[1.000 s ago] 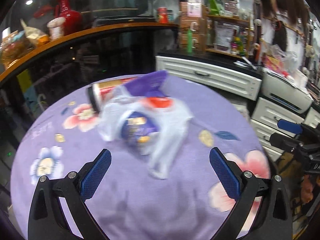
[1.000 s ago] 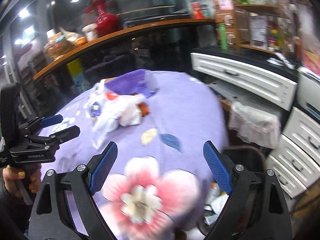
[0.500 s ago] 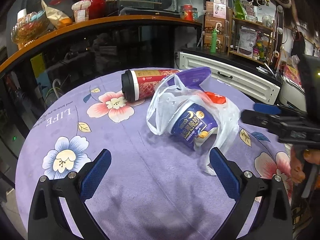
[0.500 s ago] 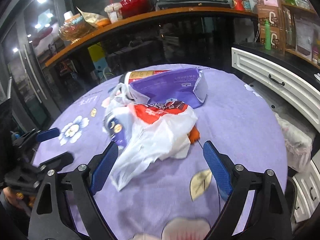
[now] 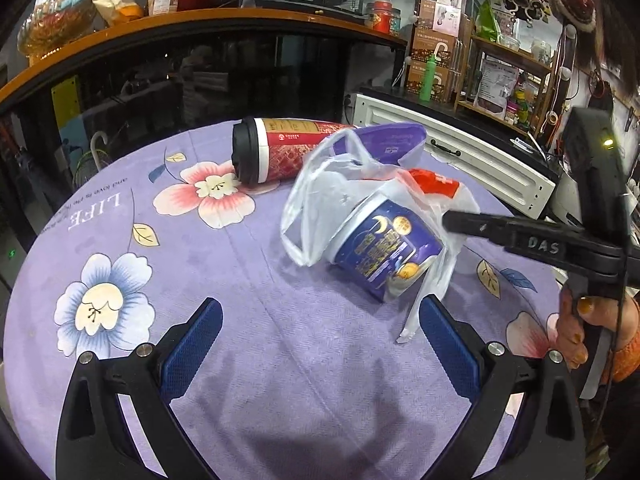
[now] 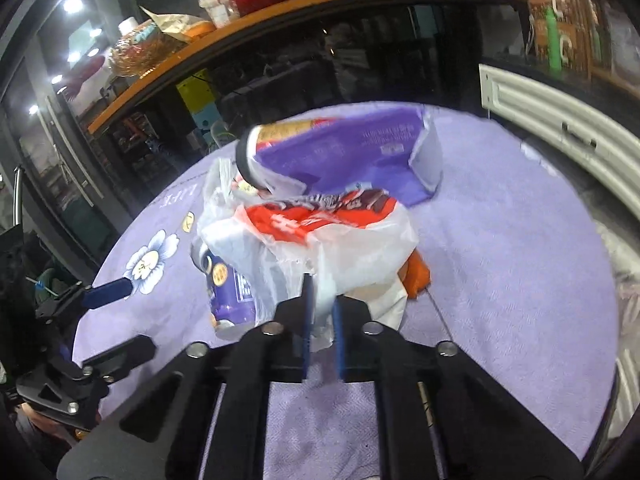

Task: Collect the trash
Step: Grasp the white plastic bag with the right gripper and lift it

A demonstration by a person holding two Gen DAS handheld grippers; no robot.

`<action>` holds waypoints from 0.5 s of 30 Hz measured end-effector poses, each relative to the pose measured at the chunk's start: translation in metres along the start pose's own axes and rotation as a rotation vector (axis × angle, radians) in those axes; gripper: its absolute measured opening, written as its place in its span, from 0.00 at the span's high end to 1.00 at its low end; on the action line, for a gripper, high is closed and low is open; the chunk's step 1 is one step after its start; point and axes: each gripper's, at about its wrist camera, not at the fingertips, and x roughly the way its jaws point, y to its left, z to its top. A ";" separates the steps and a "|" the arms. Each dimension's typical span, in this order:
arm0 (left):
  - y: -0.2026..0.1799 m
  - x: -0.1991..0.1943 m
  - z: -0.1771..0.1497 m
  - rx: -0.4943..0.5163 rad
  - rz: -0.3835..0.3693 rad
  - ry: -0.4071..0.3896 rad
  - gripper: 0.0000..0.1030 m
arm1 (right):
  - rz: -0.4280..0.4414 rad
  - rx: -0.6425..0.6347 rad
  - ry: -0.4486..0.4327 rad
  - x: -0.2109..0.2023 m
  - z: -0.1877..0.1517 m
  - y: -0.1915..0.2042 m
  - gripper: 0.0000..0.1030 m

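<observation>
Partly hidden, the blue tub (image 5: 384, 248) lies inside the white plastic bag (image 5: 320, 200); film blurs its rim, and we cannot read its print. We take the bag as landmark, lying on the purple floral tablecloth (image 5: 280, 360). Behind it the red cup (image 5: 288, 152) lies on its side, long axis across the cloth, black lid toward the pink flower. Beside the cup a purple packet (image 6: 352, 152) is half covered. Our right gripper (image 6: 320, 312) pinches the bag's near edge, jaws pressed together on film. Our left gripper (image 5: 316, 340) hangs in front of the bag, jaws spread, nothing between.
</observation>
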 end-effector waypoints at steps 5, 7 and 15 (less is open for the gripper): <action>-0.005 0.002 0.004 -0.030 -0.021 0.010 0.05 | -0.008 -0.093 -0.112 -0.042 0.015 0.024 0.96; -0.008 0.006 0.005 -0.048 -0.041 0.025 0.05 | -0.021 -0.132 -0.154 -0.059 0.022 0.033 0.96; -0.020 0.020 0.010 -0.097 -0.048 0.049 0.05 | -0.114 -0.203 -0.286 -0.113 0.033 0.045 0.96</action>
